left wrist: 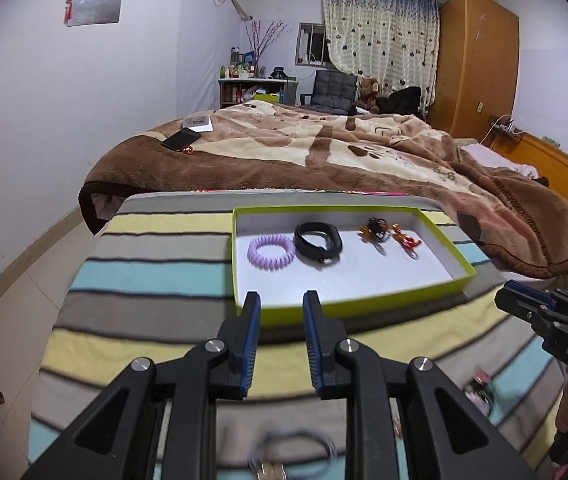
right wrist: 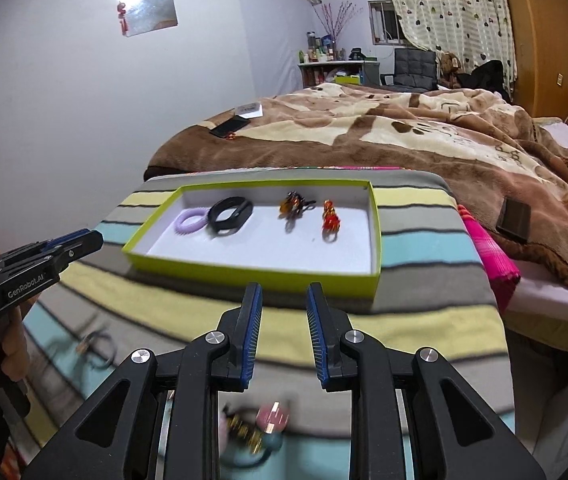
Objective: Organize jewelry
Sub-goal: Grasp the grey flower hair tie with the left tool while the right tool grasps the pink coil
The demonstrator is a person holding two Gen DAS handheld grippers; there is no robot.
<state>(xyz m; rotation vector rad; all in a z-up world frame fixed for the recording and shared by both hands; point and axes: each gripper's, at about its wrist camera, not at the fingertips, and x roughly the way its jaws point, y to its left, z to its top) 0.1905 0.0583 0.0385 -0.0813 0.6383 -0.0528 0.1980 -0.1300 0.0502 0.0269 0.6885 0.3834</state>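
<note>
A lime-green box lid tray (left wrist: 450, 246) (right wrist: 376, 236) with a white floor sits on the striped cloth. In it lie a purple coil hair tie (left wrist: 271, 253) (right wrist: 191, 221), a black band (left wrist: 318, 241) (right wrist: 229, 214), an amber and black hair clip (left wrist: 374, 231) (right wrist: 294, 205) and a red ornament (left wrist: 406, 240) (right wrist: 330, 216). My left gripper (left wrist: 281, 304) is open and empty just before the tray's near wall. My right gripper (right wrist: 284, 298) is open and empty, also before the tray. A blurred dark ring (left wrist: 296, 450) (right wrist: 95, 346) lies under my left gripper. A blurred pink and gold piece (right wrist: 257, 426) lies under my right gripper.
The striped cloth (left wrist: 143, 280) covers a small table beside a bed with a brown blanket (left wrist: 324, 152). A phone (left wrist: 180, 139) and a white box (left wrist: 197, 123) lie on the bed. A pink cloth (right wrist: 492, 264) hangs at the table's right edge.
</note>
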